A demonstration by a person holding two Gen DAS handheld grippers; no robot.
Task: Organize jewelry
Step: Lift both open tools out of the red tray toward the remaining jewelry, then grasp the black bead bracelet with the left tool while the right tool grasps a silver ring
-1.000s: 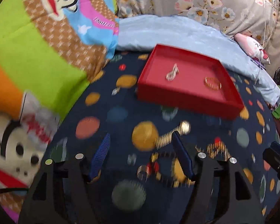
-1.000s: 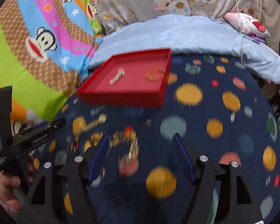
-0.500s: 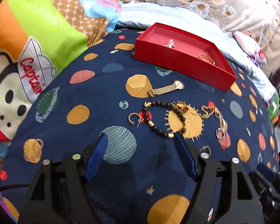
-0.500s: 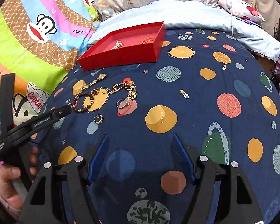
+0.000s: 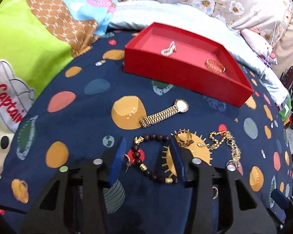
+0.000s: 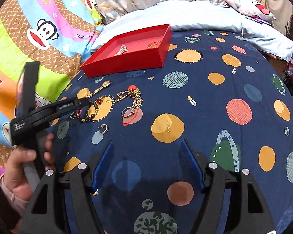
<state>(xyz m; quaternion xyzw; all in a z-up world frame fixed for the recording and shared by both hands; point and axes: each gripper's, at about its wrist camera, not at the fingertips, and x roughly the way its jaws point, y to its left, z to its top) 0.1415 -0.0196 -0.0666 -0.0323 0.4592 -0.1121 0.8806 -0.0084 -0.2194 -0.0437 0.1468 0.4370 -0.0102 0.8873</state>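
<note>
A red tray [image 5: 181, 78] [image 6: 127, 62] on the navy planet-print bedspread holds a silver piece [image 5: 169, 48] and a gold bangle [image 5: 214, 66]. In front of it lie a gold watch [image 5: 164, 115] [image 6: 99, 89], a dark bead bracelet [image 5: 146, 159] [image 6: 89, 115], a gold chain [image 5: 226, 142] [image 6: 132, 97], a silver ring [image 6: 128, 112] and a hoop earring [image 6: 104, 129]. My left gripper [image 5: 148, 148] is open, its fingers on either side of the bead bracelet, low over it. My right gripper [image 6: 146, 148] is open and empty, nearer than the jewelry.
A colourful monkey-print quilt [image 5: 29, 39] [image 6: 39, 29] lies at the left. A light blue pillow [image 6: 185, 15] and floral fabric lie behind the tray. A small earring [image 5: 128, 160] lies by my left finger. The bed's edge drops off at the right.
My left gripper has moved forward and down over the bead bracelet, which now lies between its fingers. My right gripper has drawn back a little; the jewelry has not moved.
</note>
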